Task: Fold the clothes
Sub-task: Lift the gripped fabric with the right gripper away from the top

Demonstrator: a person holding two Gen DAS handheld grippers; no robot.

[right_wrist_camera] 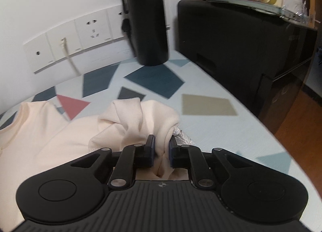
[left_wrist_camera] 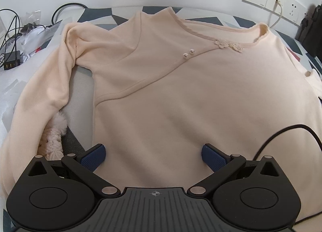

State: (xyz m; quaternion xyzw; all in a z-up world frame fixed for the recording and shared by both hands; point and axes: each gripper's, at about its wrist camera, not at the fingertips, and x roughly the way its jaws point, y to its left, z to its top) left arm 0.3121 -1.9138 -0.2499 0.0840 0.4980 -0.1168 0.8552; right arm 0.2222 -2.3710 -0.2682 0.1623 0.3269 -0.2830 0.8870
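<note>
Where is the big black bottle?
In the right wrist view, the black bottle stands upright at the back of the patterned table, against the wall by the sockets, left of the black cabinet.

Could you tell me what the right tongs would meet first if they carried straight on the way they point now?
Beyond the bunched sleeve the right tongs grip, probably the black bottle by the wall, though depth is unclear.

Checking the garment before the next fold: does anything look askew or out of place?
Yes. The right claw is shut on a bunched sleeve of the peach top, so that side is crumpled. The other sleeve lies bent beside the body, and a fluffy knitted item pokes out beneath it.
</note>
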